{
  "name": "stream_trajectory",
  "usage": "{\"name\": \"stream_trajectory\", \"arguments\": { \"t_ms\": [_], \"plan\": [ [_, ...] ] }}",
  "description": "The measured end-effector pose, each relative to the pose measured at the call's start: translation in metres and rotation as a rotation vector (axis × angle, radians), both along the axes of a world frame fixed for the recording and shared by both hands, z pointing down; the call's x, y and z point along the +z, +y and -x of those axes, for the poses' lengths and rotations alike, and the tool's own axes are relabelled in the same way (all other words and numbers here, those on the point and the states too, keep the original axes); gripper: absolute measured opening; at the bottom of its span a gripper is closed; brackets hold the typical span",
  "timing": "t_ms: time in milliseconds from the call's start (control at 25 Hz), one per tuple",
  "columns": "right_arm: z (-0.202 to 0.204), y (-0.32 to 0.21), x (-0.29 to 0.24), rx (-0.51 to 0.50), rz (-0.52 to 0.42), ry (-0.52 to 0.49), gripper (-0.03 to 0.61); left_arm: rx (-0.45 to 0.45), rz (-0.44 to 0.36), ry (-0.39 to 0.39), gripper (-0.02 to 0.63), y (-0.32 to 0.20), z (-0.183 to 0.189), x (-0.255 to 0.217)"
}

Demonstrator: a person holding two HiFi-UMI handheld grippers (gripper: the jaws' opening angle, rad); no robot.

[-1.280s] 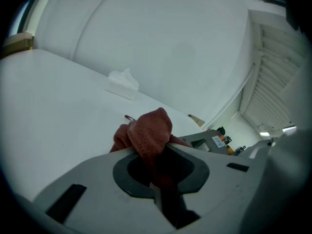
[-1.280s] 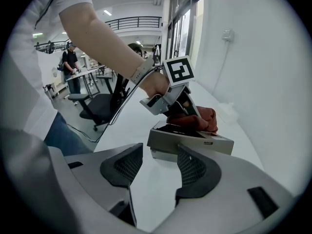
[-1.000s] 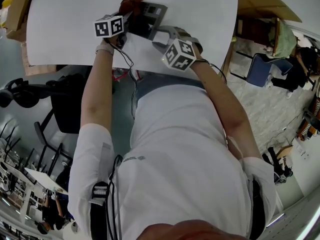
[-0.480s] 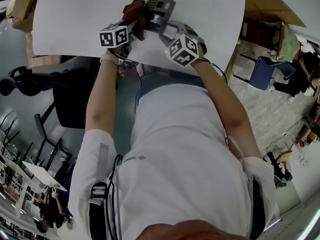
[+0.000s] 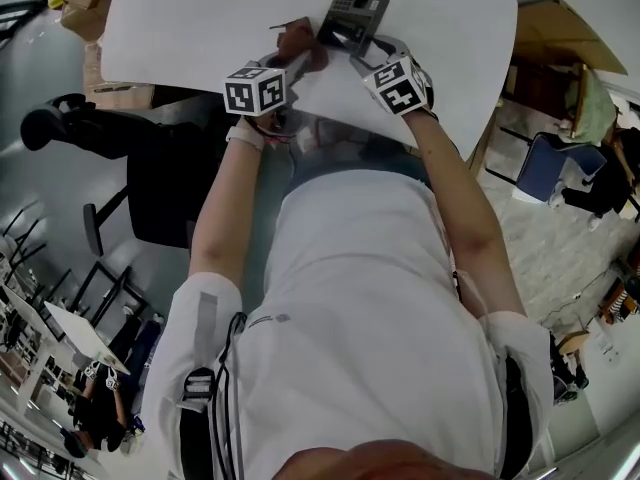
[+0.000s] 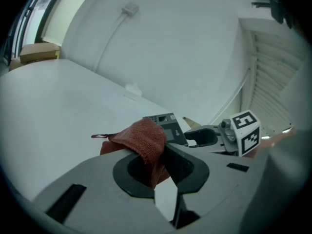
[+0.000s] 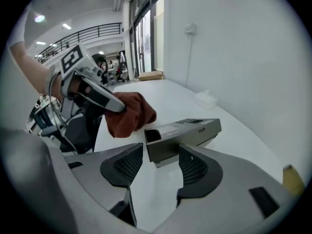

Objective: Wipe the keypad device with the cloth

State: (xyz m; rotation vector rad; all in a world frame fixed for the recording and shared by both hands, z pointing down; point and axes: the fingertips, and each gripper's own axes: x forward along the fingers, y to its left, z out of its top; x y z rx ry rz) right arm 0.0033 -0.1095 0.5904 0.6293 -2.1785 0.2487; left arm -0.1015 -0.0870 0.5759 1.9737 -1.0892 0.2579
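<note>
The grey keypad device (image 5: 352, 14) is over the white table (image 5: 190, 18), its near end between the jaws of my right gripper (image 5: 364, 52), which is shut on it. In the right gripper view the device (image 7: 184, 132) points away from my right gripper (image 7: 161, 156), keypad up. The rust-red cloth (image 5: 300, 44) is bunched in my left gripper (image 5: 288, 65), just left of the device. The left gripper view shows the cloth (image 6: 144, 138) pinched in my left gripper (image 6: 154, 165), with the device (image 6: 165, 126) behind it. The cloth (image 7: 129, 114) nearly touches the device's left side.
A small white block (image 6: 132, 90) lies by the wall at the table's far edge. A cardboard box (image 6: 38, 52) sits at the far left end. A black chair (image 5: 150, 188) stands below the table's near edge, a blue chair (image 5: 545, 156) to the right.
Both grippers, with the cloth and the device, have shifted up and right in the head view. The cloth stays at the device's left side.
</note>
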Motion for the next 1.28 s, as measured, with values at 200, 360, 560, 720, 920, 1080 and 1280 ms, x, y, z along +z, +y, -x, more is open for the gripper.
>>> {"name": "stream_trajectory", "arguments": {
  "t_ms": [200,360,560,720,920,1080,1280],
  "plan": [
    [-0.004,0.007,-0.005,0.098,0.006,-0.059,0.218,-0.049,-0.071,0.028,0.054,0.032,0.01,-0.04],
    [0.004,0.023,-0.034,0.174,-0.056,-0.156,0.218,-0.079,-0.142,0.062,0.054,0.055,0.028,-0.076],
    [0.013,0.06,-0.096,0.236,-0.139,-0.34,0.213,-0.074,-0.261,0.081,0.054,0.078,0.039,-0.119],
    [0.013,0.101,-0.146,0.233,-0.196,-0.454,0.142,-0.029,-0.351,0.058,0.054,0.098,0.036,-0.146],
    [-0.005,0.14,-0.2,0.212,-0.249,-0.563,0.072,0.041,-0.479,0.001,0.054,0.129,0.004,-0.184],
    [-0.025,0.162,-0.229,0.208,-0.283,-0.624,0.071,0.055,-0.546,-0.02,0.054,0.153,-0.025,-0.213],
    [-0.049,0.2,-0.262,0.18,-0.326,-0.682,0.071,0.037,-0.606,-0.046,0.054,0.191,-0.053,-0.247]
  ]
}}
